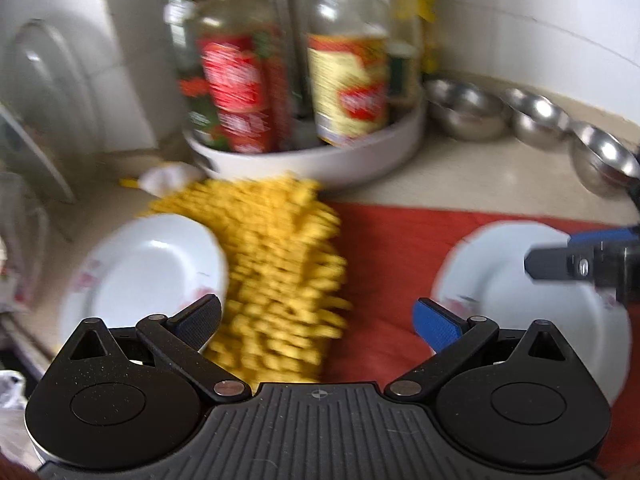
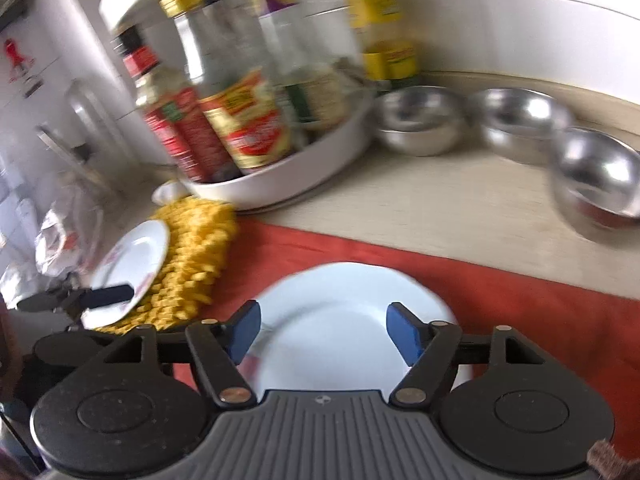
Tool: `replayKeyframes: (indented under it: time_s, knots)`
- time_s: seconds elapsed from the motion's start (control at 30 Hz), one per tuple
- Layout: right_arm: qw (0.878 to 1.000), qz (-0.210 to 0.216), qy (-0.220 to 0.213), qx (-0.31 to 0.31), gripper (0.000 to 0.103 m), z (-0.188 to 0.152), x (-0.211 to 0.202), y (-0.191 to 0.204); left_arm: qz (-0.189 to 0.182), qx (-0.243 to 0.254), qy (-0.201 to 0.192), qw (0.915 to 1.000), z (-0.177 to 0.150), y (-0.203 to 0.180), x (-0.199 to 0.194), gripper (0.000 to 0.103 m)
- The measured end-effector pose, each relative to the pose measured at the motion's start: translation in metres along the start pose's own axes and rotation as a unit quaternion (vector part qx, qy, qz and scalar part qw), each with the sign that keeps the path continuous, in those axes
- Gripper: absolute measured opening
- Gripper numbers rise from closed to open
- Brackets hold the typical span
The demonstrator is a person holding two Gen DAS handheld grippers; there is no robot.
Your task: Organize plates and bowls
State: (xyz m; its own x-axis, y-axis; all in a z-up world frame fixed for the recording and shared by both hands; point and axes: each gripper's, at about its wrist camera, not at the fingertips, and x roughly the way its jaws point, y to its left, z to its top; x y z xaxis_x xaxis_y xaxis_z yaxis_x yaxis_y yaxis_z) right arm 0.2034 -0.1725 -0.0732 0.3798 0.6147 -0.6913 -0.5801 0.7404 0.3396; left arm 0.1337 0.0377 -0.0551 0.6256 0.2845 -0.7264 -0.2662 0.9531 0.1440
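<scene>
Two white plates lie on the counter. The left plate [image 1: 148, 268] [image 2: 132, 264] rests partly against a yellow chenille cloth [image 1: 276, 272]. The right plate [image 1: 520, 300] [image 2: 340, 320] lies on a red cloth [image 1: 384, 260]. Three steel bowls [image 1: 464, 108] [image 1: 540, 116] [image 1: 604, 160] stand in a row at the back right. My left gripper [image 1: 318, 320] is open above the yellow cloth, between the plates. My right gripper [image 2: 320, 332] is open, its fingers straddling the near part of the right plate. Both hold nothing.
A white round tray [image 1: 320, 156] of sauce bottles [image 1: 348, 84] stands at the back centre. A glass lid [image 1: 36, 92] leans against the tiled wall at left. A crumpled plastic bag [image 2: 52, 240] lies at far left.
</scene>
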Motion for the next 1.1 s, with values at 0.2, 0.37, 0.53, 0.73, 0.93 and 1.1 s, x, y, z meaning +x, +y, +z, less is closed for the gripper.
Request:
replayKeyframes:
  time_s: [0.2, 0.37, 0.53, 0.73, 0.93, 1.1]
  knots:
    - [0.999, 0.029, 0.010, -0.027, 0.068, 0.003, 0.017, 0.038, 0.036, -0.043, -0.029, 0.9980, 0.007, 0.049, -0.009, 0.103]
    - [0.998, 0.044, 0.016, -0.049, 0.069, 0.010, 0.037, 0.069, 0.066, -0.050, -0.033, 0.9960, 0.003, 0.079, -0.007, 0.103]
    - [0.995, 0.057, 0.031, -0.079, 0.069, 0.012, 0.058, 0.105, 0.080, -0.075, -0.039, 0.9932, -0.004, 0.107, -0.005, 0.103]
    - [0.992, 0.065, 0.033, -0.104, 0.069, 0.019, 0.077, 0.137, 0.079, -0.109, -0.039, 0.9901, -0.010, 0.142, -0.001, 0.103]
    - [0.989, 0.093, 0.028, -0.111, 0.069, 0.026, 0.097, 0.161, 0.024, -0.170, -0.033, 0.9847, -0.016, 0.182, 0.011, 0.103]
    - [0.989, 0.113, 0.049, -0.086, 0.069, 0.029, 0.122, 0.172, -0.059, -0.225, -0.048, 0.9714, -0.028, 0.212, 0.018, 0.103]
